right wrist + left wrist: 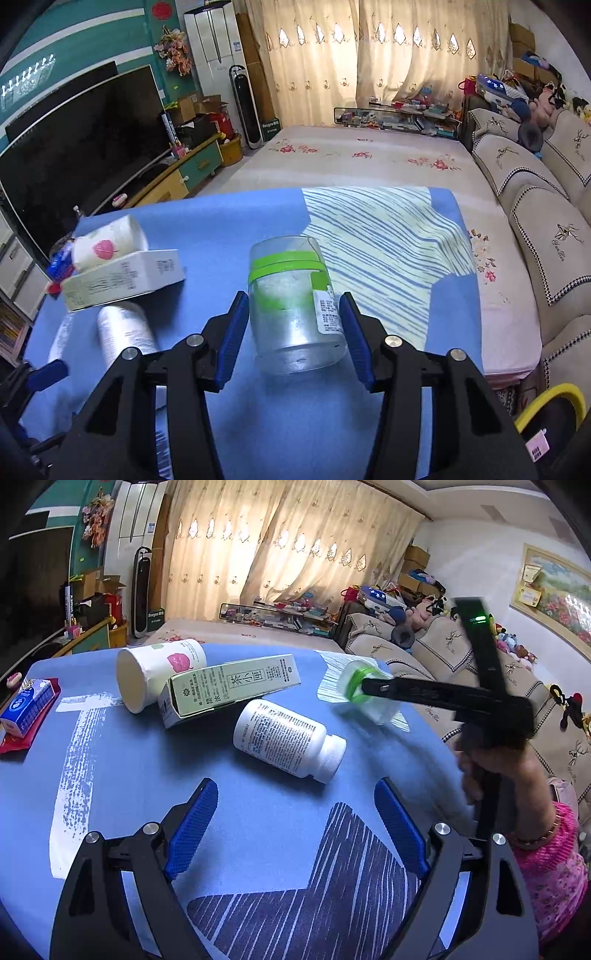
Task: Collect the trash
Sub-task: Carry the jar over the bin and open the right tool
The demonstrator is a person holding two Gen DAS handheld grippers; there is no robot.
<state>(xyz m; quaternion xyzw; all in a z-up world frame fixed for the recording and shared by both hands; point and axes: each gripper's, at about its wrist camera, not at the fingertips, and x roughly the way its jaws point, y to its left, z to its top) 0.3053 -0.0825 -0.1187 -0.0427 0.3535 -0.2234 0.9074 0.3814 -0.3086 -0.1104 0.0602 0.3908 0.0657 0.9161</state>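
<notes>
Straddling the clear plastic jar [295,302] with the green band, the right gripper [293,332] is bracketing its lower body; jaws are standing just beside both walls, not visibly pressing, jar lying tilted on the blue tabletop [229,221]; likely light, thin-walled, slick, so a mid-body hold below the band looks safest, gently to avoid crushing; left gripper [295,823] is hovering with jaws spread and empty, short of the white pill bottle [288,738]; paper cup [155,672] and carton [229,686] are lying beyond.
</notes>
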